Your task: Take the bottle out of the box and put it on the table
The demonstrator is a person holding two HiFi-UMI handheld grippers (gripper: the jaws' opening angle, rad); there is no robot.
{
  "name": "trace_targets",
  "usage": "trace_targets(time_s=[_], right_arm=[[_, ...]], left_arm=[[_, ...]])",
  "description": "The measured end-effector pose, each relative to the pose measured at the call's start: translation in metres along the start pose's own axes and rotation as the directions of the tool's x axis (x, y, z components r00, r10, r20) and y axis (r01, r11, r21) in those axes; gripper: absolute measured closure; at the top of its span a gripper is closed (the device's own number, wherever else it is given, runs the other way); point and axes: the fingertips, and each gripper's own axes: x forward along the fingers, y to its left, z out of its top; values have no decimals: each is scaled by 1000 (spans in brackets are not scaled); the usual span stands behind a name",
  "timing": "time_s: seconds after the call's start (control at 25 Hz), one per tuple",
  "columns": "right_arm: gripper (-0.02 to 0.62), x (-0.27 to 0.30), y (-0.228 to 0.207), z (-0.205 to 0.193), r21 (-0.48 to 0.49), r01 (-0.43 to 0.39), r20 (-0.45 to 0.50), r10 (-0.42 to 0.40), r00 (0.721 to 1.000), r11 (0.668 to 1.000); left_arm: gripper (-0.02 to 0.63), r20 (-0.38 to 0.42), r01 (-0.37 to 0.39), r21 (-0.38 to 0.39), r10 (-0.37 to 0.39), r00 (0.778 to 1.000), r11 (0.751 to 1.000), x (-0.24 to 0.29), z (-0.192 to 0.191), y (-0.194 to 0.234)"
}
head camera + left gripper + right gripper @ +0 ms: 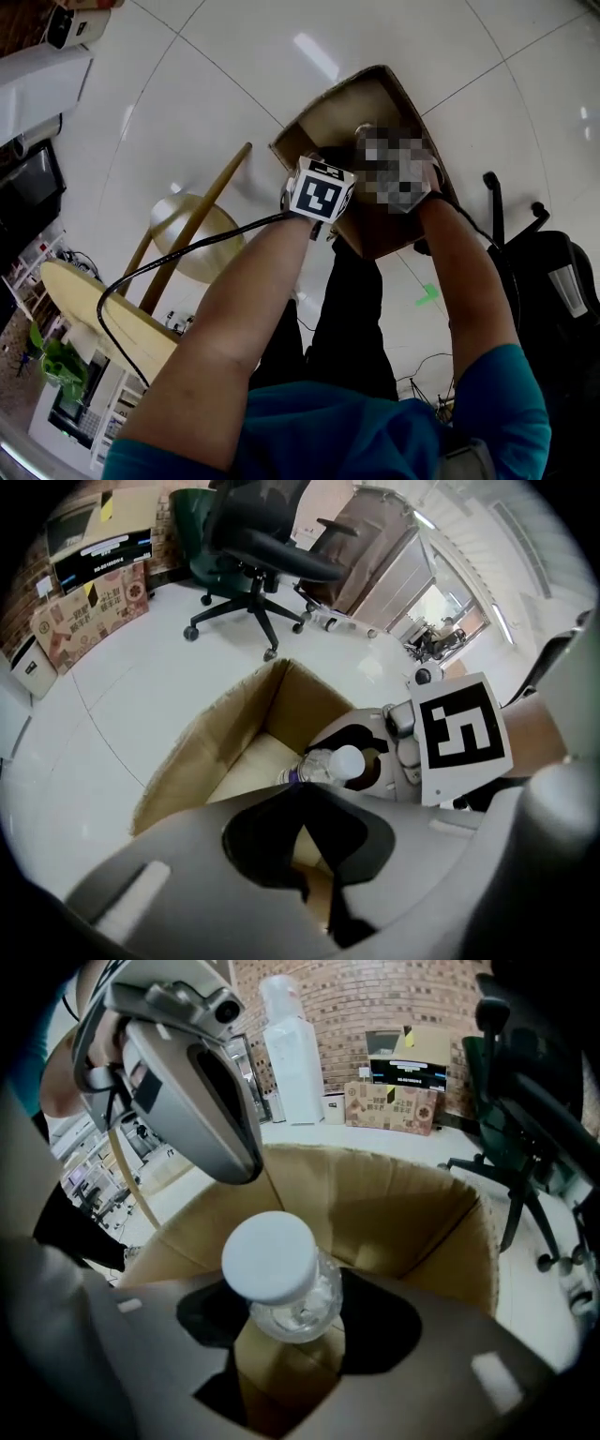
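An open cardboard box (330, 105) (214, 735) (398, 1206) stands on the white floor. A clear bottle (292, 1309) with a white cap (269, 1256) (348, 760) stands upright over its opening. My right gripper (287, 1327) (367, 761) is shut on the bottle's upper part, one jaw on each side. In the head view a mosaic patch hides the right gripper. My left gripper (300, 795), with its marker cube (322, 191), hangs just beside the right one above the box's near edge. Its jaws meet at the tips with nothing between them.
A black office chair (255, 547) (527, 1101) stands beyond the box. Printed cartons (394, 1101) (90, 606) and a water dispenser (291, 1042) line the brick wall. A round wooden stool with a long stick (193, 234) stands left of my legs; another chair (548, 277) at the right.
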Motion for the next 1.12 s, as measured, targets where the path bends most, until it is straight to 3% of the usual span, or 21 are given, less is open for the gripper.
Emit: trace_targets(time_s=[0.24,0.48,0.68,0.76,0.88,1.12], right_arm=[[328,-112,26,55,-7,0,14,0,1000,1000],[328,-271,3,156,-72,14,-19,-15,1000,997],[328,-374,50,208,-137,-9,-52,2,999,991],[328,-427,62,244,-175,-22,-62,11,998,984],[328,-505,70,312,-248,-50,-82,30,996,967],[328,-604,135,396,-356,-122,-141,76,987,926]], left_arm=[[606,78,-7,5,7,997,1000,-100,41,-56],[606,227,26,-43,-16,974,999,-241,137,-123],[606,300,58,-30,-47,953,998,-362,145,-186],[606,350,66,-9,-59,935,998,-428,160,-208],[606,430,35,15,-39,902,999,-524,185,-225],[606,498,-24,27,7,867,999,-659,173,-248]])
